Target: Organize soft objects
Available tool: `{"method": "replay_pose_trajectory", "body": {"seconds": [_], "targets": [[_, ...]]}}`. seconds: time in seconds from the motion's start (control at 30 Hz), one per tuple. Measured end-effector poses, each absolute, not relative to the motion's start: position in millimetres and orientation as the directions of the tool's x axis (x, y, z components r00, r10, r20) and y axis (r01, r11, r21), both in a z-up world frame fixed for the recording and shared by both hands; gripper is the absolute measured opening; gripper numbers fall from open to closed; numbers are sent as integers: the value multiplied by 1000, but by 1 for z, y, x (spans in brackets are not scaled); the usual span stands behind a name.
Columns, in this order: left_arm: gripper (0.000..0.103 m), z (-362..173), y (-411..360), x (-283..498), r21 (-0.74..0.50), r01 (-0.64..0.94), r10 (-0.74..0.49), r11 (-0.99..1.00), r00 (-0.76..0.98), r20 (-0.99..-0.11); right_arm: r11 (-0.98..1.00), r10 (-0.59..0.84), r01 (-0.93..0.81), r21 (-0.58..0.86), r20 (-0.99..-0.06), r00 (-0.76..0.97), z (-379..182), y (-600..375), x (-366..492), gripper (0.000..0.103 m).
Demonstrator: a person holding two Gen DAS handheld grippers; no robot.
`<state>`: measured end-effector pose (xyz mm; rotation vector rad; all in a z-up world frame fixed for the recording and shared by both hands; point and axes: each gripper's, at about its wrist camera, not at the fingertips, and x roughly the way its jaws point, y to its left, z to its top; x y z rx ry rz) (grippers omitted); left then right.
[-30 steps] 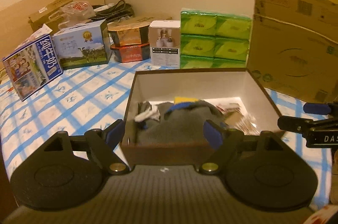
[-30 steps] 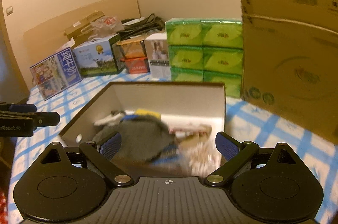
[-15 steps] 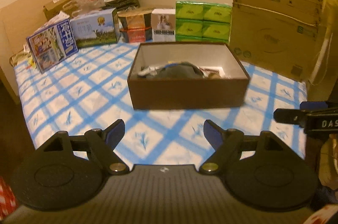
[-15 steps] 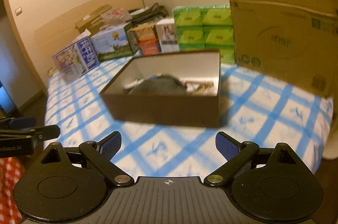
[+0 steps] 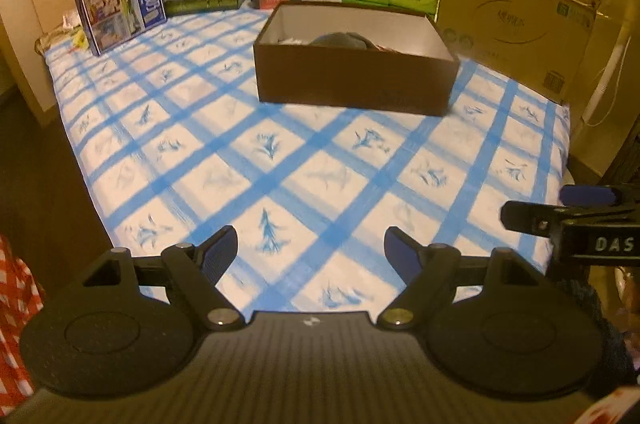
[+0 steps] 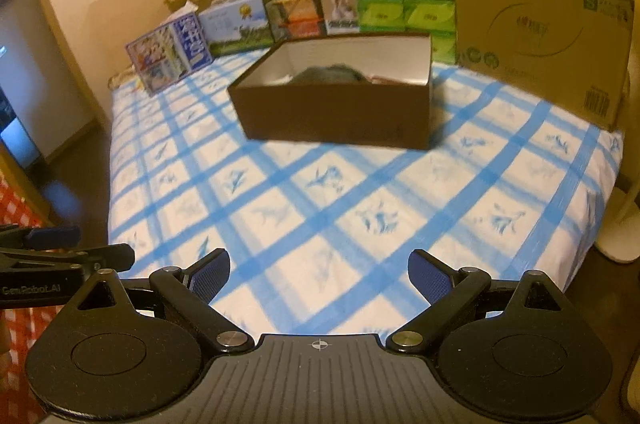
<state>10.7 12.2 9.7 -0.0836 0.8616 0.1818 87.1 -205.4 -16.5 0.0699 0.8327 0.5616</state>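
Both claws we hold spread and empty, left claw (image 5: 310, 256) and right claw (image 6: 319, 274), above the near edge of the blue-checked bed (image 5: 288, 160). Well ahead, 1 tall cardboard sheet (image 5: 516, 4) stands behind the brown box (image 5: 352, 80), where grey cloth (image 5: 340, 41) lies inside.

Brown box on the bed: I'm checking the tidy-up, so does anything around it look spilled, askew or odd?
Nothing stands out. The brown box sits flat and open on the blue-checked sheet, with a grey soft item inside and nothing spilled around it. Both grippers, left and right, are open and empty.
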Motion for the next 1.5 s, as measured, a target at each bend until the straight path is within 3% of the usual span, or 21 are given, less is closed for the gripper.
{"method": "replay_pose_trajectory", "body": {"seconds": [1.5], "targets": [[79, 8, 15, 10, -1, -207, 132, 978, 629, -766, 846, 489, -478, 237, -704, 515, -26, -196, 77, 95]]}}
